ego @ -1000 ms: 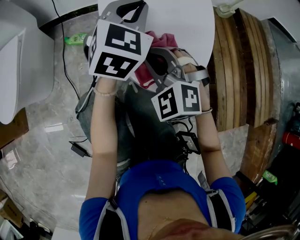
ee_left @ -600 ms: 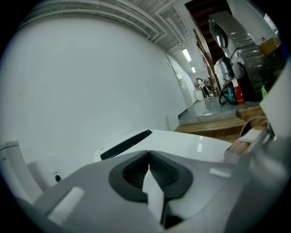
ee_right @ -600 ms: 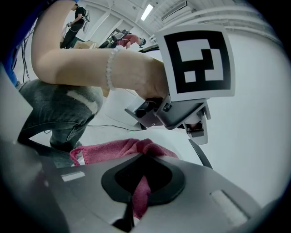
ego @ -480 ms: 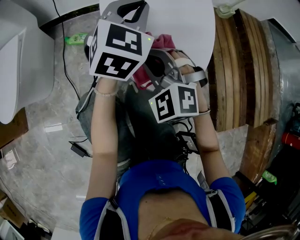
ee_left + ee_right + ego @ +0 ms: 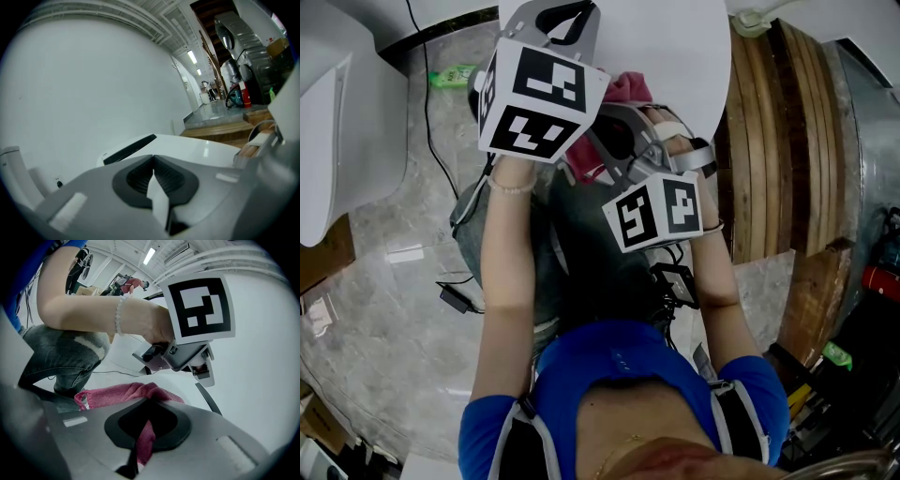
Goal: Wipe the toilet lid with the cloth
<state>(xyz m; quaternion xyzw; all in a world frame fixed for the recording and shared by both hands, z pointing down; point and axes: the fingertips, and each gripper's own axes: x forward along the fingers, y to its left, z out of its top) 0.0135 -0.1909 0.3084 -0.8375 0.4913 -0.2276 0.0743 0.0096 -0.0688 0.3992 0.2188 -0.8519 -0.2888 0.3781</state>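
Over on the left, the left gripper point(image 5: 152, 164) is hanging just above the white toilet lid point(image 5: 675, 47), jaws pressed together with nothing between them. It's taking no part for now. Moving across, the pink cloth point(image 5: 126, 392) is lying bunched on the lid's near edge, right beside the left gripper. On the right, the right gripper point(image 5: 147, 408) is pinching a fold of that cloth, the rest spilling ahead of its jaws onto the lid. I'd say the wiping is under way. The next move is calling for the cloth to be pressed flat and swept across the bare lid.
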